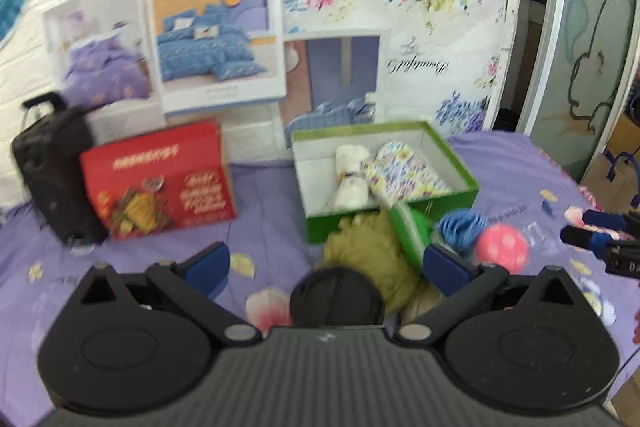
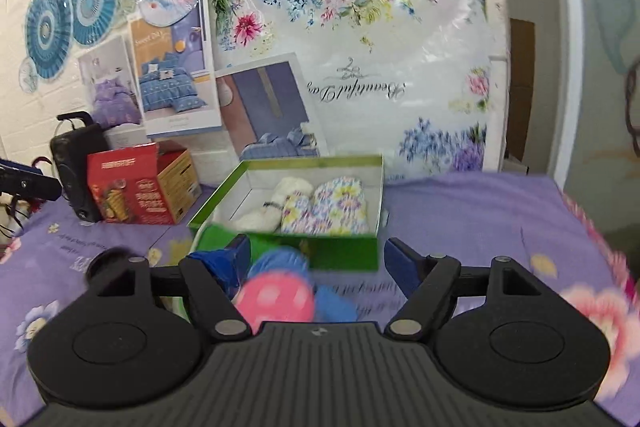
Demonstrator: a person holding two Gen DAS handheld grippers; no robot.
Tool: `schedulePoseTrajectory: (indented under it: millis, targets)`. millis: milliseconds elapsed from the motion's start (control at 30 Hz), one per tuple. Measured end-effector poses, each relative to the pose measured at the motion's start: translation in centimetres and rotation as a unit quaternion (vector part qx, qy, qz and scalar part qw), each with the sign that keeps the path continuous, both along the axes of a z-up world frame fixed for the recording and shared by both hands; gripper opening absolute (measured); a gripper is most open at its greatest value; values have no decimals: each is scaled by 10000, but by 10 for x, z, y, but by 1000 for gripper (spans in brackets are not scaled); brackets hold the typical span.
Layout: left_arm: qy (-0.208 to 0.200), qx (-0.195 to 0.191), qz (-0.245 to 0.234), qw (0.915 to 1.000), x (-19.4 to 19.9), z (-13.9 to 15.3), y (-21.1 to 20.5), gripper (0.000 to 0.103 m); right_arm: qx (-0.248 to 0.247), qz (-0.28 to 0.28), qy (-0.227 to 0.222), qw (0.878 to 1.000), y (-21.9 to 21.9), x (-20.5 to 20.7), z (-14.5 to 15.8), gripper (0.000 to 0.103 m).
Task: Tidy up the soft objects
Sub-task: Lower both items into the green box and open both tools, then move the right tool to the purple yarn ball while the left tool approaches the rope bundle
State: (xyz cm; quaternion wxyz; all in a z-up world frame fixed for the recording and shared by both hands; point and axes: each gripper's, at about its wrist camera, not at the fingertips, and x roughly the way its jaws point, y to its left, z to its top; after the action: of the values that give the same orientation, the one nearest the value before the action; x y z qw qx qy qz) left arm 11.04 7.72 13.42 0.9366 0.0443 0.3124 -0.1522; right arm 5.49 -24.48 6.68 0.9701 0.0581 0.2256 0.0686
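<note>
A green box (image 1: 464,169) (image 2: 288,163) stands on the purple bed and holds a white rolled towel (image 1: 351,173) (image 2: 276,207) and a floral mitt (image 1: 404,171) (image 2: 332,205). In front of it lie an olive fuzzy item (image 1: 368,251), a green item (image 1: 412,227), a blue ruffled item (image 1: 464,225) (image 2: 280,259) and a pink dotted ball (image 1: 502,247) (image 2: 276,301). My left gripper (image 1: 326,263) is open over the olive item. My right gripper (image 2: 320,267) is open around the pink ball and blue item; its fingertips (image 1: 592,227) also show in the left wrist view.
A red carton (image 1: 160,179) (image 2: 132,183) and a black speaker (image 1: 52,163) (image 2: 76,163) stand at the left by the wall. Posters and plastic sheeting cover the wall behind. The bed's right edge (image 2: 580,211) drops off near a door.
</note>
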Motion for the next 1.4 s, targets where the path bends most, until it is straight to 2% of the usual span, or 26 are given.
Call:
schedulePoseTrajectory:
  millis: [100, 233, 367, 467, 600, 667, 733, 833, 900, 967, 1000, 1133, 1233, 1300, 1400]
  targets:
    - [264, 4, 340, 9991, -31, -33, 15, 103, 290, -13, 211, 9994, 16, -33, -38, 60]
    - [685, -119, 930, 9932, -59, -84, 32, 103, 402, -55, 407, 9983, 46, -60, -80, 60]
    - [1067, -224, 956, 9894, -74, -117, 35, 103, 546, 111, 539, 9970, 71, -66, -104, 61]
    - [1069, -299, 803, 9906, -78, -121, 38, 103, 348, 302, 706, 9964, 90, -62, -110, 61]
    - [976, -442, 1163, 9874, -80, -119, 63, 103, -149, 695, 683, 9951, 124, -50, -106, 61]
    - [994, -489, 1341, 9848, -80, -118, 76, 103, -209, 770, 611, 9949, 135, -37, -101, 61]
    - [995, -537, 1473, 9826, -81, -118, 89, 103, -303, 701, 528, 9957, 146, -17, -99, 61]
    - [1014, -602, 1592, 9802, -81, -120, 102, 103, -462, 617, 663, 9948, 161, 12, -99, 61]
    - [1061, -651, 1630, 9787, -80, -122, 107, 103, -497, 753, 788, 9928, 172, 27, -102, 61]
    - [1105, -672, 1637, 9780, -78, -123, 110, 103, -735, 735, 882, 9907, 180, 36, -111, 61]
    - [1095, -684, 1619, 9783, -78, -123, 110, 103, -745, 741, 952, 9899, 178, 38, -116, 62]
    - [1058, -647, 1514, 9807, -75, -121, 104, 103, 56, 809, 1075, 9909, 144, 17, -114, 64]
    - [1086, -564, 1365, 9830, -71, -122, 92, 103, 416, 687, 1061, 9911, 107, -10, -106, 65]
    - [1068, -470, 1264, 9851, -69, -121, 82, 103, 267, 339, 1072, 9933, 81, -31, -99, 66]
    - [1026, -414, 1136, 9874, -68, -118, 68, 103, -620, -193, 1349, 9887, 55, -54, -101, 66]
